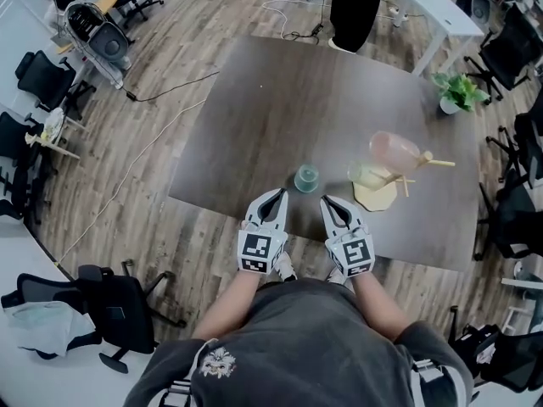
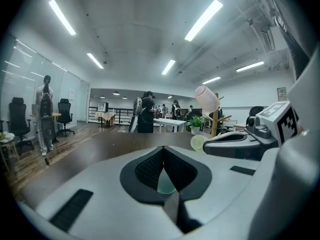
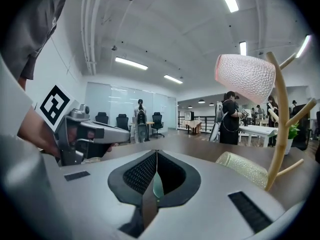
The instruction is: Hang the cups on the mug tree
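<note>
On the dark table stands a wooden mug tree. A pink cup hangs on an upper branch and a pale yellow cup sits low by its trunk. A teal cup stands upright on the table, left of the tree. Both grippers hover side by side at the table's near edge, empty. My left gripper is shut just short of the teal cup, which shows through its jaw gap. My right gripper is shut too, with the tree, pink cup and yellow cup to its right.
A potted plant stands at the table's far right corner. A person stands at the far edge beside a white table. Office chairs ring the table on the wood floor.
</note>
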`<state>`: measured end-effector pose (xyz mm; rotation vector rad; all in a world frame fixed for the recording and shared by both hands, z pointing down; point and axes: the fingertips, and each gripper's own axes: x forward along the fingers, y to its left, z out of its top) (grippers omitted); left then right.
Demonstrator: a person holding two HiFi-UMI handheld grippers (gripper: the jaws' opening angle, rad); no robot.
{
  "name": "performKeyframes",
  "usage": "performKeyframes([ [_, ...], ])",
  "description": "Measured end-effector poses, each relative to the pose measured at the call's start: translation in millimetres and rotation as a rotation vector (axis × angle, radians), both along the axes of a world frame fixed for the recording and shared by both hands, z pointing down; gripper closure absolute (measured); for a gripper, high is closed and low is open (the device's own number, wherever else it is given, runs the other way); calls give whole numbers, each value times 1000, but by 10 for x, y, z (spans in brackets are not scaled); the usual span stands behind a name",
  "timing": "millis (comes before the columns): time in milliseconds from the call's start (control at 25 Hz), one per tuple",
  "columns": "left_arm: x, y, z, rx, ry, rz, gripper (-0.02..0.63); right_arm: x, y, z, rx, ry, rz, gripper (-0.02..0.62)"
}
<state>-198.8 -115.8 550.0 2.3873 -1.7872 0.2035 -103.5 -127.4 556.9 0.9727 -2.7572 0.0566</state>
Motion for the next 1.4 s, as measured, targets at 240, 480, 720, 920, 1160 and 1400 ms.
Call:
performKeyframes([
  [240, -84, -75, 146, 5, 35, 47, 598, -135, -88, 194, -28, 42, 31, 569],
  [480, -163, -228, 309, -26, 29, 92, 598, -215, -271, 377, -56, 65, 110, 568],
  [720, -194, -388, 379, -45, 25, 111, 598, -267, -414, 545, -123, 85, 123, 422],
  [920, -226, -479, 439, -57, 28, 118, 598, -342, -513, 723, -177, 99, 114, 340],
  [1160, -344, -512, 511, -76, 10, 112, 598, -463, -635, 973, -220, 149, 122, 298],
  [1400, -454, -511, 587, -99, -4, 99, 598, -488, -751, 1115, -241, 184, 157, 291],
])
